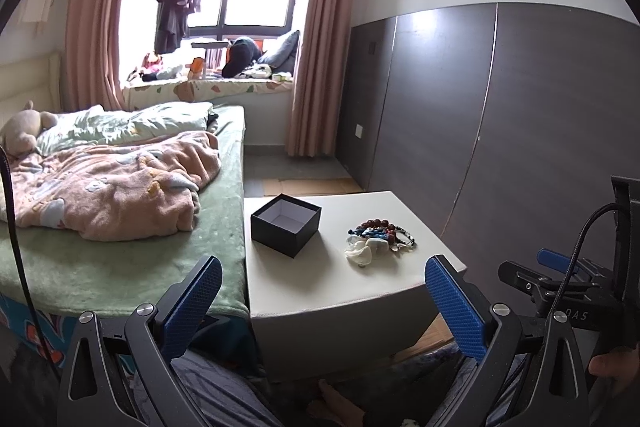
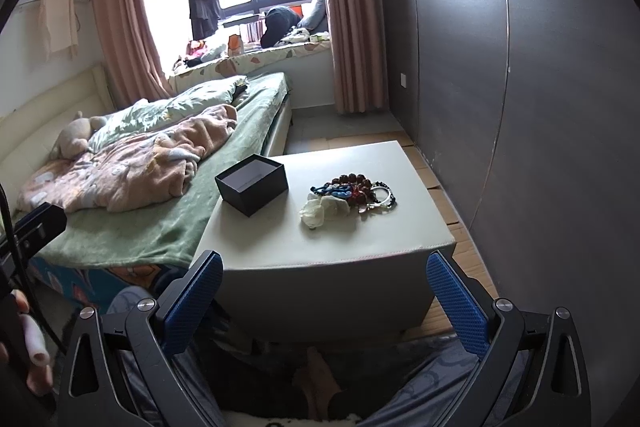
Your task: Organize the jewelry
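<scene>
A pile of jewelry [image 1: 380, 237] [image 2: 352, 195], beaded bracelets in red, blue and black plus a white flower piece [image 1: 360, 254] [image 2: 320, 213], lies on a white square stool [image 1: 320, 279] [image 2: 340, 251]. An open, empty black box [image 1: 286, 223] [image 2: 252, 183] stands to the pile's left. My left gripper [image 1: 324, 301] is open and empty, held before the stool's near edge. My right gripper [image 2: 324, 297] is open and empty, also short of the stool. The right gripper's body also shows at the right of the left wrist view [image 1: 560, 287].
A bed [image 1: 120, 247] with a green sheet and pink blanket [image 2: 132, 167] adjoins the stool on the left. A dark grey panelled wall [image 1: 520, 115] runs along the right. My legs and bare foot [image 2: 320, 379] lie below the grippers. A cluttered window seat is far behind.
</scene>
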